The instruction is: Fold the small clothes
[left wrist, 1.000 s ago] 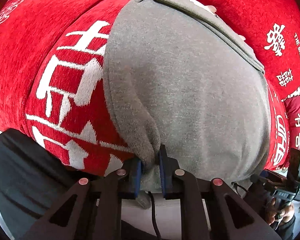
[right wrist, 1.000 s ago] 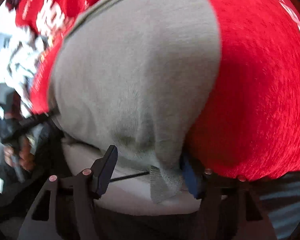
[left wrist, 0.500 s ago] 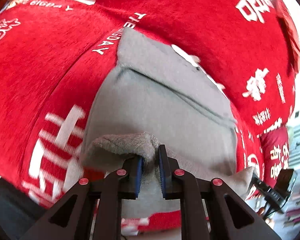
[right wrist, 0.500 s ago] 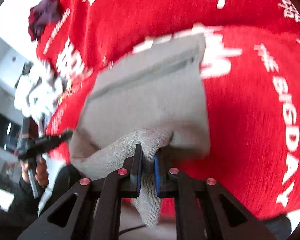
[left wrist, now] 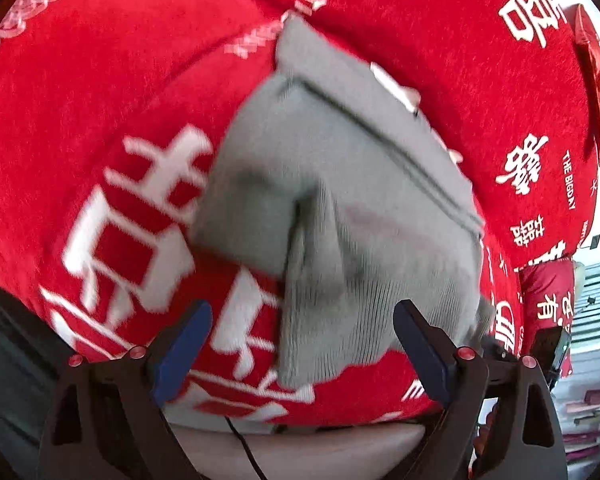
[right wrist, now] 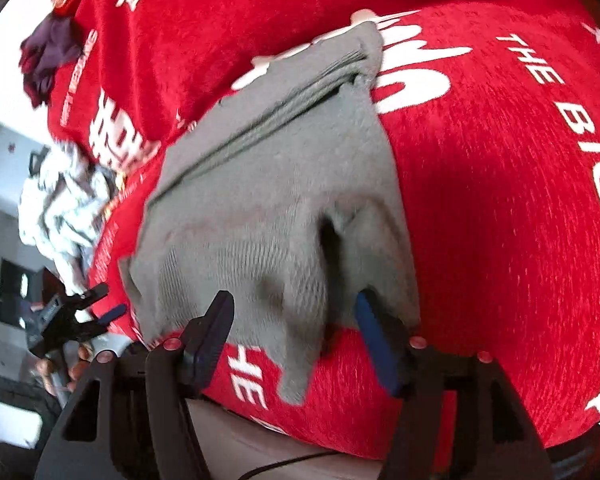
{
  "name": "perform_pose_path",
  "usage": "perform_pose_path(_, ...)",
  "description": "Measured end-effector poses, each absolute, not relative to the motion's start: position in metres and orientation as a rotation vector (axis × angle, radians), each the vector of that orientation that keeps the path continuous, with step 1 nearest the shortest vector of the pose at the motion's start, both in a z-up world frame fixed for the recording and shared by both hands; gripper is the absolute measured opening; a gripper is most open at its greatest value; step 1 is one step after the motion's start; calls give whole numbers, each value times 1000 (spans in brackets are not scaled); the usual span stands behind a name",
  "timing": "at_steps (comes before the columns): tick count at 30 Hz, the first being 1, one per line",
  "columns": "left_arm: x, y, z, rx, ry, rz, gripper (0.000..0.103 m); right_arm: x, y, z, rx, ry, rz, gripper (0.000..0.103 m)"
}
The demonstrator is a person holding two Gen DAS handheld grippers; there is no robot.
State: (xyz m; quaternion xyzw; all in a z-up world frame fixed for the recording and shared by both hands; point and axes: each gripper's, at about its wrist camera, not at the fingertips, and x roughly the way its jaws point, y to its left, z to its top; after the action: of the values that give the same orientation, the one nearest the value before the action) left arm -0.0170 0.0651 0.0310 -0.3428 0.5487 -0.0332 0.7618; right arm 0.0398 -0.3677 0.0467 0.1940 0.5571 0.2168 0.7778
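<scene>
A small grey knit garment lies on the red blanket, its near part doubled back over itself in a loose, rumpled fold. My left gripper hangs just in front of that fold with its jaws opening wide; the cloth's near edge lies between the fingers, and the pads are off it. In the right wrist view the same garment shows its folded corner between the fingers of my right gripper. Its jaws are opening too, with no pad pressing the cloth. The left gripper shows at the far left.
The red blanket with white lettering covers the whole surface and drops off at the near edge. A heap of white and grey clothes and a dark maroon piece lie to the left. Red cushions sit at the right.
Both grippers carried the garment's near edge up and over the cloth, then let it go. Both now stand open, drawn back a little, with the fold lying loose.
</scene>
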Motion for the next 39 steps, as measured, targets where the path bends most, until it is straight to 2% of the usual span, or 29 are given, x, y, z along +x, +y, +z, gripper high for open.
perform_pose_path(3, -13, 50, 19, -732, 1243, -84, 93, 39, -363, 49, 406, 1203, 474, 67)
perform_pose_path(10, -4, 28, 26, -635, 1188, -82, 92, 30, -372, 37, 495, 1243, 500, 67)
perform_pose_path(12, -1, 22, 28, -592, 1171, -82, 71, 29, -374, 31, 526, 1252, 502, 63)
perform_pose_path(13, -1, 20, 30, -545, 1164, -80, 38, 28, -373, 32, 536, 1241, 514, 61)
perform_pose_path(14, 0, 17, 30, -500, 1167, -86, 12, 28, -372, 31, 535, 1243, 526, 51)
perform_pose_path(15, 1, 17, 26, -510, 1183, -108, 12, 30, -368, 30, 523, 1252, 532, 37)
perform_pose_path(16, 0, 21, 25, -537, 1177, -106, 11, 31, -363, 28, 497, 1268, 525, 31)
perform_pose_path(17, -1, 23, 25, -558, 1176, -107, 11, 32, -357, 27, 455, 1285, 512, 17)
perform_pose_path(18, -1, 25, 26, -560, 1177, -104, 11, 31, -352, 29, 412, 1291, 504, 11)
perform_pose_path(24, -17, 41, 69, -558, 1056, -110, 10, 21, -352, 84, 364, 1108, 540, 9)
perform_pose_path(39, 39, 60, 125, -523, 945, -101, 10, 65, -341, 150, 256, 936, 453, 8)
